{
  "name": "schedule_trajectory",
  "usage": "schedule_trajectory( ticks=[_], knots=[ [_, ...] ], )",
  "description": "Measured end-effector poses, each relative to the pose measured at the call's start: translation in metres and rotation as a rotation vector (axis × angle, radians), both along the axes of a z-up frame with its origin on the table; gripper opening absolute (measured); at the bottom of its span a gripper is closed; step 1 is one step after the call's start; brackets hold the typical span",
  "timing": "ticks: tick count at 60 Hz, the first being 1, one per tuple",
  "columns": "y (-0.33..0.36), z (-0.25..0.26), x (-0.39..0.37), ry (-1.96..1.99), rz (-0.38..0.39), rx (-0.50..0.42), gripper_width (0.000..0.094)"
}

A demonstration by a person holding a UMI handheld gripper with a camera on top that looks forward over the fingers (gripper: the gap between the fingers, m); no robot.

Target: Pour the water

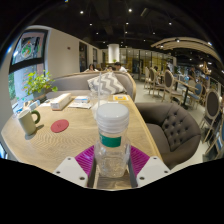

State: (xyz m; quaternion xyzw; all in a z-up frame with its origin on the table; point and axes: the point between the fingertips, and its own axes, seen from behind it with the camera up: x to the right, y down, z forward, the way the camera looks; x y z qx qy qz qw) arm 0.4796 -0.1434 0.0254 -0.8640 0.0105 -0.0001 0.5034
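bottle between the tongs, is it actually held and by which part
Yes. The tongs are shut on the clear water bottle, with the pink pads pressing its lower body from both sides, below the green label band. The white cap is free.

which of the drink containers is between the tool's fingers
The clear plastic water bottle with the white cap and green label, held between the tool fingers. The mug sits apart, far across the wooden table.

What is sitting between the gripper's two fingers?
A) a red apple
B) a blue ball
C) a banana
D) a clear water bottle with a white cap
D: the water bottle, with its white cap and green label band, stands between the gripper fingers.
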Motion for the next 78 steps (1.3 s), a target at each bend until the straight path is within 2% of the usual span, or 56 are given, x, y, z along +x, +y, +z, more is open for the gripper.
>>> schedule_trajectory(
  ticks=[12, 22, 33, 41, 49, 56, 64, 78],
  knots=[
    [0.008, -0.002, -0.002, -0.067, -0.023, -0.015, 0.0413],
    [0.015, 0.015, -0.005, -0.194, -0.072, -0.025, 0.0411],
    [0.035, 0.079, -0.023, -0.483, -0.11, -0.008, 0.0411],
    [0.055, 0.133, -0.06, -0.776, -0.099, 0.0, 0.0413],
    [0.076, 0.171, -0.121, -1.092, -0.03, -0.011, 0.0412],
    [0.09, 0.177, -0.178, -1.383, 0.096, -0.045, 0.0411],
    [0.1, 0.163, -0.229, -1.64, 0.238, -0.104, 0.0409],
    [0.112, 0.144, -0.274, -1.959, 0.403, -0.174, 0.0409]
  ],
)
